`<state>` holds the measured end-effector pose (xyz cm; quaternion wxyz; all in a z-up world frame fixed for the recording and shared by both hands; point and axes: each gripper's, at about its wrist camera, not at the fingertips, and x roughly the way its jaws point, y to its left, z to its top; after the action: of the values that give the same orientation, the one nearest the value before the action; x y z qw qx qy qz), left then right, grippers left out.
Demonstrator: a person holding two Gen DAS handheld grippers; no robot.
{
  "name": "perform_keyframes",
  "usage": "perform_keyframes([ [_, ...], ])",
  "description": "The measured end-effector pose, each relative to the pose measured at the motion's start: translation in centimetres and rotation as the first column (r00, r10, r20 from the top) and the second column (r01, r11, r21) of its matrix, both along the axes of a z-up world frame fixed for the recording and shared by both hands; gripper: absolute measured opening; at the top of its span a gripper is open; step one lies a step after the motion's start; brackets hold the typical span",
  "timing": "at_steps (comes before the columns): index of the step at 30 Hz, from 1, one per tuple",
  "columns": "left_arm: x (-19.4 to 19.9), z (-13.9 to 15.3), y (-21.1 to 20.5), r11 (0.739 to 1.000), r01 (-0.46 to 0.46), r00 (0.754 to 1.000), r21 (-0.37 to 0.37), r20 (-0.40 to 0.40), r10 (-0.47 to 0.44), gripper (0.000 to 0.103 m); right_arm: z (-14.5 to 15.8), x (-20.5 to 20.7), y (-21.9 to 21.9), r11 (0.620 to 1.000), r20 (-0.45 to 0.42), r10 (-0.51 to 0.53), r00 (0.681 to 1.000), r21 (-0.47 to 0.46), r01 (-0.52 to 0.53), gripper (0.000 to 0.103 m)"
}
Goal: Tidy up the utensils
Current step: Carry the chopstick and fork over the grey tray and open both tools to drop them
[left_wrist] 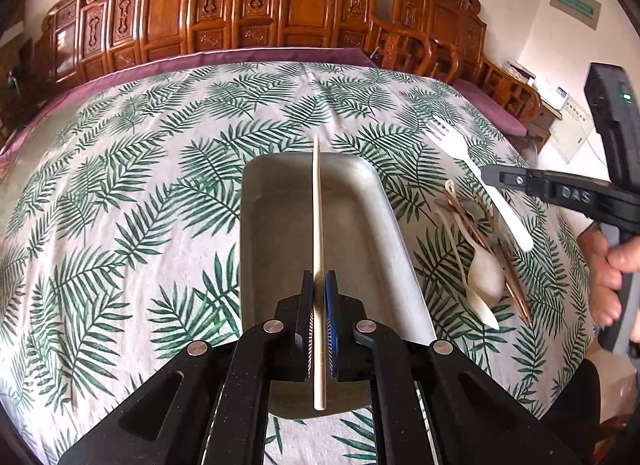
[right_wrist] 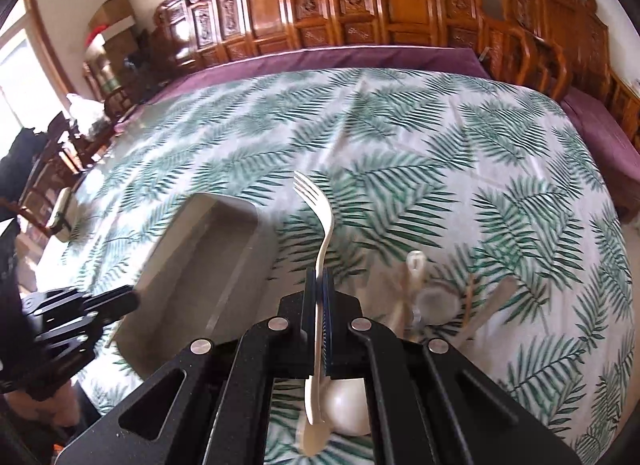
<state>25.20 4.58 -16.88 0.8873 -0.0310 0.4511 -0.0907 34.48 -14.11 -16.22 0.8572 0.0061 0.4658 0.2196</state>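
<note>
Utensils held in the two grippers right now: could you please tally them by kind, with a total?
Pale stick, chopstick-like, in the left gripper: 1
White fork, in the right gripper: 1
Total held: 2
The pile on the tablecloth is too tangled to count.

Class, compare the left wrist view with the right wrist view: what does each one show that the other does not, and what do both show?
Only the left wrist view: the left gripper shut on a chopstick above the metal tray, and gold utensils in the pile. Only the right wrist view: cardboard boxes by a window. Both: the tray, the white fork clamped in the right gripper, a white spoon, the leaf-print cloth.
</note>
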Motion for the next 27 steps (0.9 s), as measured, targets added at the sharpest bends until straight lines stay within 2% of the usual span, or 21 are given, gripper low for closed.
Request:
perform_keyframes([
  [3, -0.2, 0.3, 0.4, 1.000, -0.008, 1.000, 0.002, 0.008, 0.008, 0.007, 0.5, -0.8, 1.3, 1.000, 0.004, 0.026, 1.000, 0.017, -0.026, 0.004],
  [5, -0.6, 0.7, 0.6, 1.000, -0.013, 1.000, 0.007, 0.015, 0.013, 0.013, 0.6, -1.3, 2.3, 0.999, -0.001, 0.039, 0.999, 0.033, -0.039, 0.004],
  [7, -1.1, 1.2, 0.9, 1.000, -0.014, 1.000, 0.007, 0.026, 0.014, 0.014, 0.6, -1.8, 3.0, 0.998, -0.010, 0.044, 0.999, 0.048, -0.044, 0.004],
  [12, -2.7, 3.1, 1.6, 0.999, -0.022, 0.998, 0.029, 0.064, 0.020, 0.014, 0.6, -2.5, 5.1, 0.995, -0.035, 0.050, 0.998, 0.085, -0.047, 0.004],
  [17, -4.1, 5.3, 2.4, 0.998, -0.029, 0.995, 0.059, 0.100, 0.023, 0.014, 0.7, -2.4, 6.7, 0.995, -0.047, 0.047, 0.998, 0.091, -0.042, 0.004],
  [27, -6.1, 8.7, 5.4, 0.995, -0.068, 0.986, 0.068, 0.156, 0.057, 0.014, 0.3, -1.9, 9.0, 0.996, -0.074, 0.048, 0.996, 0.085, -0.042, 0.004],
])
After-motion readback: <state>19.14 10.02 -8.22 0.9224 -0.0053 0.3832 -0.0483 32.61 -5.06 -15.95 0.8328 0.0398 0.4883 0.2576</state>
